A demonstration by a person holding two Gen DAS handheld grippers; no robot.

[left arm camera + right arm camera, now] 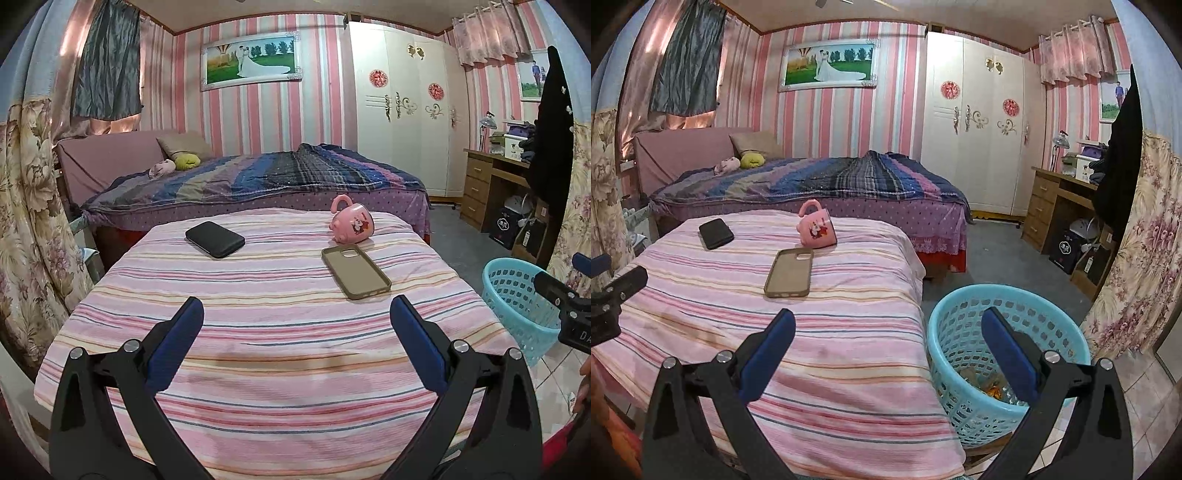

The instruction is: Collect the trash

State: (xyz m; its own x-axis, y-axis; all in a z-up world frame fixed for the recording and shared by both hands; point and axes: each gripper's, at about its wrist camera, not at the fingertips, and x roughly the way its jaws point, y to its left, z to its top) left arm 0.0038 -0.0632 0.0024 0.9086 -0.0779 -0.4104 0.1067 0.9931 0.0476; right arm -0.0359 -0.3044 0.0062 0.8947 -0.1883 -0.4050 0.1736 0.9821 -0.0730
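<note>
Pink-striped cloth covers the tabletop (849,350); no trash remains on it. Trash lies in the light-blue perforated plastic basket (964,325) right of the tabletop, below the right hand-held gripper (888,332). Both hand-held grippers, left (297,319) too, are wide, empty.

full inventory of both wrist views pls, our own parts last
Striped pink cloth-covered table: 1, pink, foreground.
Black phone-like slab: 1, black, table far left.
Tan phone case: 1, tan, table centre-right, inside up.
Pink cartoon mug: 1, pink, on its side at far edge.
Light-blue plastic mesh basket: 1, floor right of table, scraps inside.
Bed with plaid blanket: 1, behind table.
White wardrobe: 1, back wall.
Wooden desk: 1, right.
Left gripper: open, over table.
Right gripper: open, over table edge and basket.
</note>
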